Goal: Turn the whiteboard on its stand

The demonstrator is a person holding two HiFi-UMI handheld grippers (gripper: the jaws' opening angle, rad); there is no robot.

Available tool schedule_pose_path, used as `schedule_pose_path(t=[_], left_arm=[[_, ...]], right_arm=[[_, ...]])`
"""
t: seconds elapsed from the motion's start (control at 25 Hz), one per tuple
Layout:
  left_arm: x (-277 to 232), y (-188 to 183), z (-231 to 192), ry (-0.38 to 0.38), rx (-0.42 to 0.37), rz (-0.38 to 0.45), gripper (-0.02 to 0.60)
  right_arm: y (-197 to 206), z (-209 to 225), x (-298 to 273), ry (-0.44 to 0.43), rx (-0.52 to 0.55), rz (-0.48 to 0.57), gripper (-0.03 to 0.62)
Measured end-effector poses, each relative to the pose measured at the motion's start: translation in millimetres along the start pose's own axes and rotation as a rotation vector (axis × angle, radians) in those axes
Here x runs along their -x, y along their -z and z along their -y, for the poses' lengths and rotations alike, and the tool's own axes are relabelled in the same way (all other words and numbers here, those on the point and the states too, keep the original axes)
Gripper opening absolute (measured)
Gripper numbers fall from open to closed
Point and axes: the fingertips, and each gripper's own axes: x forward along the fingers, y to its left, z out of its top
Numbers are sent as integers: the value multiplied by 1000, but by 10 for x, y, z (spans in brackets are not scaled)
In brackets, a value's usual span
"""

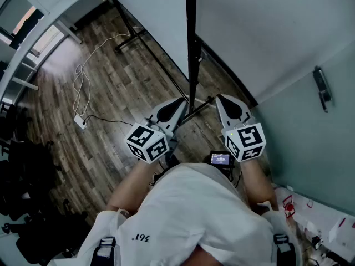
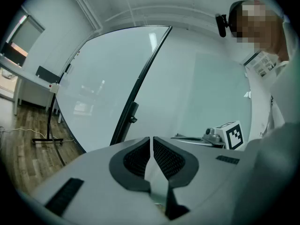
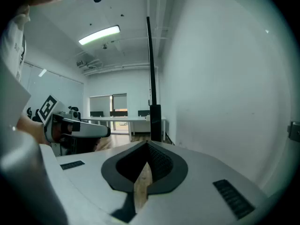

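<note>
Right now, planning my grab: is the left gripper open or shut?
Shut: on the left gripper, pads meet at the tips, nothing between them.

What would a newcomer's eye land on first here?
The tall whiteboard, seen nearly edge-on, with its black frame straight ahead. Then the left gripper and right gripper, both shut and empty, flanking that edge. A white cable loops over the wood floor at left.

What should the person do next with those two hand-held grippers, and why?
Probably open the left hand-held gripper and bring it onto the black edge frame of the whiteboard. It and the right hand-held gripper are both shut, empty and short of that frame.
</note>
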Motion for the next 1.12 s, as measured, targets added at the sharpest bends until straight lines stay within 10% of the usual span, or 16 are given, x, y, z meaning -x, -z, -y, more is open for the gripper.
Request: schedule_pose_path(t=[0.88, 1.12], left_arm=[[-123, -103, -88, -10, -32, 8, 43], [-270, -345, -216, -33, -83, 38, 51]], right_arm=[[-1, 25, -126, -16, -9, 30, 31], [-5, 23, -356, -55, 34, 1, 143]])
